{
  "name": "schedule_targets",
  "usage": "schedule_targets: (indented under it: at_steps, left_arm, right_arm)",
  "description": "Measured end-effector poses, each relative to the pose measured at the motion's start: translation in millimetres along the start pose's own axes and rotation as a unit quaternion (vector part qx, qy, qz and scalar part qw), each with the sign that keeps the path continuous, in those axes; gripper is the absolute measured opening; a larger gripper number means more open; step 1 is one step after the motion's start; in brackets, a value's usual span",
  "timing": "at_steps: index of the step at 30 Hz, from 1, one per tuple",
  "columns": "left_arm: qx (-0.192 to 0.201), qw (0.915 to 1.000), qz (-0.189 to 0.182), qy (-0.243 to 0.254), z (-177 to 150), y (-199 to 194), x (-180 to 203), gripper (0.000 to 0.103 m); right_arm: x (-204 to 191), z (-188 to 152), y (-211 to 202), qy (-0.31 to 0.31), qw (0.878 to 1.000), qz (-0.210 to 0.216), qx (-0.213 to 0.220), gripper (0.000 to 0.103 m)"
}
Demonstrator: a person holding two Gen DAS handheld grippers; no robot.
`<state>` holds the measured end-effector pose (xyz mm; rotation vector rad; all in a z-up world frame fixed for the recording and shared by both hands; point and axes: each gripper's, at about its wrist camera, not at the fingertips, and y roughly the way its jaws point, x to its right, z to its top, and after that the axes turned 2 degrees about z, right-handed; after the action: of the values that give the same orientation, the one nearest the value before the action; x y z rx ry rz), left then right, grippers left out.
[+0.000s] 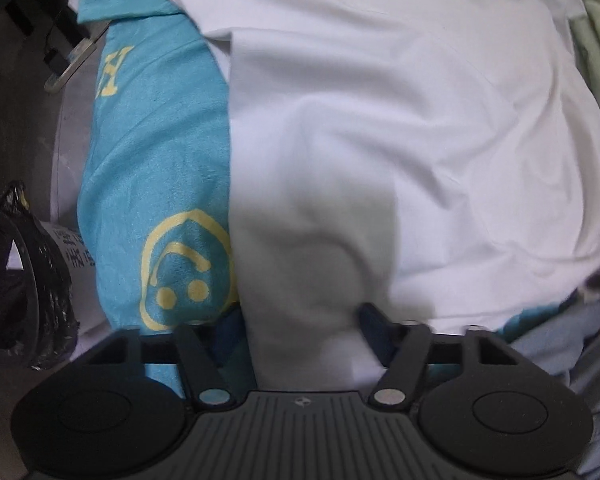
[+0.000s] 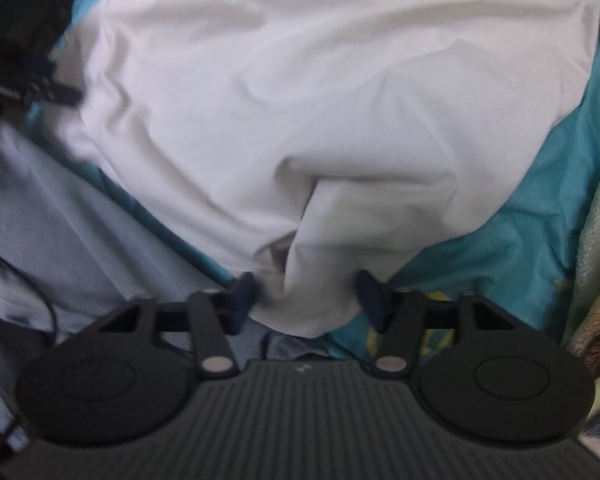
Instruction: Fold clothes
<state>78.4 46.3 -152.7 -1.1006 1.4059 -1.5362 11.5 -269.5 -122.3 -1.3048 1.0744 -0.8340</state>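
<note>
Your left gripper (image 1: 302, 316) and right gripper (image 2: 308, 292) each pinch the white garment (image 1: 380, 120) between narrowed fingers. Folding looks barely begun; it lies rumpled.

A fold of the white garment (image 1: 400, 128) is pinched between the dark pads of the left gripper (image 1: 300, 316). Beneath it, a turquoise cloth (image 1: 152, 168) printed with a yellow smiley emblem (image 1: 184, 268) is spread. A pale green fabric (image 1: 596, 32) is seen at upper right, a black-wrapped object (image 1: 20, 280) at left.
</note>
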Motion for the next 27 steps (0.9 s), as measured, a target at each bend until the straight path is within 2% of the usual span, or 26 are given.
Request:
schedule_targets:
  at_steps: [1, 2, 7, 9, 12, 14, 17, 19, 21, 22, 27]
  left_arm:
    - [-0.004, 1.0, -0.005, -0.002, -2, -5, -2, 0.009]
    - [-0.005, 0.9999, -0.009, -0.001, -4, -11, -3, 0.005]
    - [-0.004, 0.9986, -0.048, -0.024, -19, -49, -21, 0.004]
    - [-0.011, 0.9985, -0.045, -0.029, -30, -55, -26, 0.004]
    - [-0.013, 0.9989, -0.028, -0.036, -37, -58, -25, 0.004]
    - [0.002, 0.9991, -0.021, -0.037, -37, -66, -21, 0.005]
    - [0.027, 0.9987, -0.006, -0.043, -38, -80, -16, 0.01]
    - [0.05, 0.9974, 0.003, -0.053, -46, -94, -13, 0.021]
    - [0.077, 0.9951, 0.011, -0.062, -56, -106, -5, 0.035]
    - [0.091, 0.9935, 0.014, -0.067, -58, -112, 1, 0.036]
    - [0.175, 0.9815, 0.04, -0.068, -63, -141, 23, 0.061]
  right_arm:
    - [-4, -2, -1, -0.014, 1.0, -0.014, -0.002, 0.014]
    - [-8, -3, -3, -0.028, 0.999, -0.028, -0.003, 0.011]
    - [-22, -23, -27, -0.076, 0.995, -0.067, 0.004, 0.008]
    - [-30, -34, -37, -0.098, 0.991, -0.093, 0.005, 0.008]
    - [-33, -47, -32, -0.083, 0.989, -0.119, -0.007, 0.009]
    - [-33, -49, -38, -0.062, 0.99, -0.129, 0.017, 0.011]
    - [-24, -51, -62, 0.009, 0.992, -0.091, 0.086, 0.013]
    - [-30, -55, -68, 0.038, 0.987, -0.079, 0.135, 0.02]
    - [-34, -62, -74, 0.056, 0.979, -0.074, 0.182, 0.041]
    - [-33, -64, -78, 0.066, 0.974, -0.073, 0.204, 0.044]
    - [-11, -66, -93, 0.133, 0.943, -0.046, 0.3, 0.05]
